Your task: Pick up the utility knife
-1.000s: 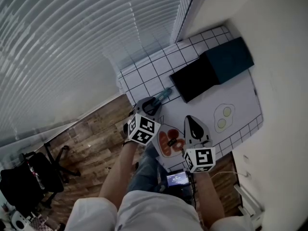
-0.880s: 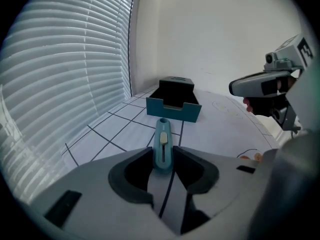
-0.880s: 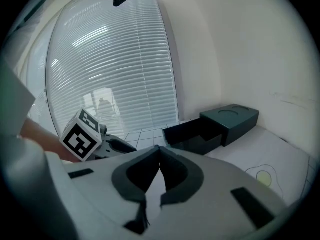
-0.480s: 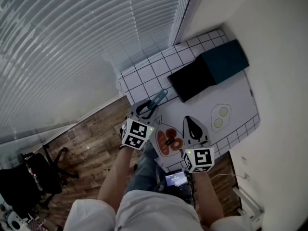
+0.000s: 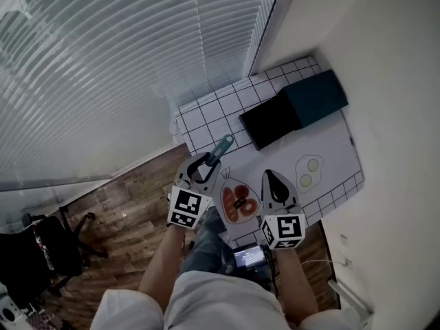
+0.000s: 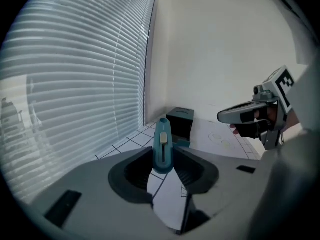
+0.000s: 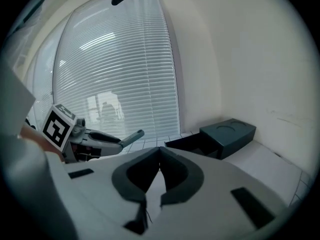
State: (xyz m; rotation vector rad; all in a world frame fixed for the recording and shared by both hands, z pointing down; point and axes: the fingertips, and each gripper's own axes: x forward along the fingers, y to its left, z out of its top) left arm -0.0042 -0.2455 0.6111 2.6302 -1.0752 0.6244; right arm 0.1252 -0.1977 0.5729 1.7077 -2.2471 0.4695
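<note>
A teal utility knife [image 5: 221,146] with a pale slider sticks out beyond my left gripper [image 5: 204,165], which is shut on its handle and holds it up above the table's left edge. In the left gripper view the knife [image 6: 163,143] stands between the dark pads, blade end pointing away toward the box. My right gripper [image 5: 276,179] hovers over the table's near edge, jaws shut with nothing in them. From the right gripper view [image 7: 159,156] the left gripper [image 7: 107,143] and the knife's tip [image 7: 132,136] show at the left.
The white table [image 5: 206,114] has a black grid border and printed pictures of a plate of food [image 5: 239,203] and eggs [image 5: 307,170]. A dark teal box [image 5: 313,95] with a black open tray [image 5: 269,121] sits at the back. Window blinds [image 5: 124,60] fill the left; a wall is right.
My left gripper has risen with the knife, lifting it off the table and drawing it toward me. The right gripper has come up a little.
</note>
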